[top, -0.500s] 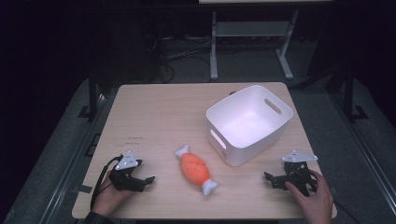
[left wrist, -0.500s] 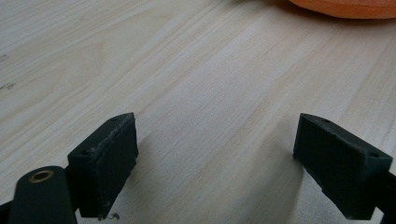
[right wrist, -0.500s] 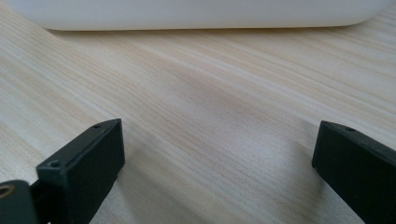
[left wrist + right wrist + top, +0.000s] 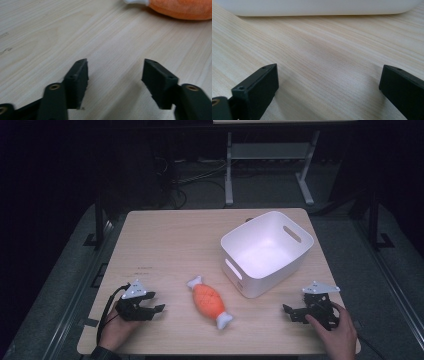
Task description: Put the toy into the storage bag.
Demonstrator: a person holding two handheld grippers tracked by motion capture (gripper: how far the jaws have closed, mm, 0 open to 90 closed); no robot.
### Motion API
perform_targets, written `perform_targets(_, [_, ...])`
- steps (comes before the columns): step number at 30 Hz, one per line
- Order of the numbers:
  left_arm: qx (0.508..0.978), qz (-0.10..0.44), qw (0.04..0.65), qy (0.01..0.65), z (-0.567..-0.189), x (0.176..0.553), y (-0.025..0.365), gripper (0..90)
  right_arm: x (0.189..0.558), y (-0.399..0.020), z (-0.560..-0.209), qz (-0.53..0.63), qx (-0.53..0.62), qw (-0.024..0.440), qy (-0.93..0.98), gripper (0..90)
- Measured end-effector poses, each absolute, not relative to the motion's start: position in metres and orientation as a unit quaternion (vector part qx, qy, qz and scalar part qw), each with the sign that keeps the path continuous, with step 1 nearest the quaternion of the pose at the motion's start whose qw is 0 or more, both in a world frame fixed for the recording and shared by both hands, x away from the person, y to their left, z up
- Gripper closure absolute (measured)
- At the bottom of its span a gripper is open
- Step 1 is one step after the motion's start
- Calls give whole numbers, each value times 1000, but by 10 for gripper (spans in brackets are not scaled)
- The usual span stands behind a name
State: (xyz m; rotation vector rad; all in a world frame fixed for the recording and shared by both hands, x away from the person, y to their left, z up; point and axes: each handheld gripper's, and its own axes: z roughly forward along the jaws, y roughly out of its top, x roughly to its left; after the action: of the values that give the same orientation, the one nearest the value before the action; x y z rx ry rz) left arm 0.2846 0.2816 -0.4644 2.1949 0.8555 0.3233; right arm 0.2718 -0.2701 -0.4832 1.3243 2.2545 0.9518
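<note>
An orange plush toy (image 4: 209,301) with white ends lies near the table's front middle; its orange body (image 4: 185,8) shows at the top right of the left gripper view. A white plastic bin (image 4: 266,251) with handle slots stands empty to its right; its base (image 4: 317,7) runs along the top of the right gripper view. My left gripper (image 4: 156,308) rests on the table left of the toy, open, jaws apart with nothing between them. My right gripper (image 4: 288,312) rests at the front right, just in front of the bin, open and empty.
The light wooden table (image 4: 175,240) has bare room across its back and left. A metal stand (image 4: 265,170) and cables (image 4: 180,180) sit on the dark floor beyond the far edge. A hand holds each gripper at the front edge.
</note>
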Motion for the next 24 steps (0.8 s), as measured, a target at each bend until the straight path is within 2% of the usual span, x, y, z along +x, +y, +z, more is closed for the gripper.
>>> perform_targets(10, [862, 104, 370, 331, -452, 292, 274, 739, 272, -270, -483, 337, 468, 179, 797, 19])
perform_targets(11, [862, 104, 371, 330, -451, 293, 273, 825, 272, -270, -483, 337, 468, 179, 797, 19])
perform_targets(12, [863, 101, 370, 328, -449, 294, 271, 825, 272, -270, -483, 337, 468, 179, 797, 19])
perform_targets(13, [864, 100, 370, 327, -448, 295, 270, 874, 272, -270, -483, 337, 468, 179, 797, 19])
perform_targets(24, [871, 87, 366, 315, -442, 304, 255, 895, 272, -270, -483, 337, 468, 179, 797, 19])
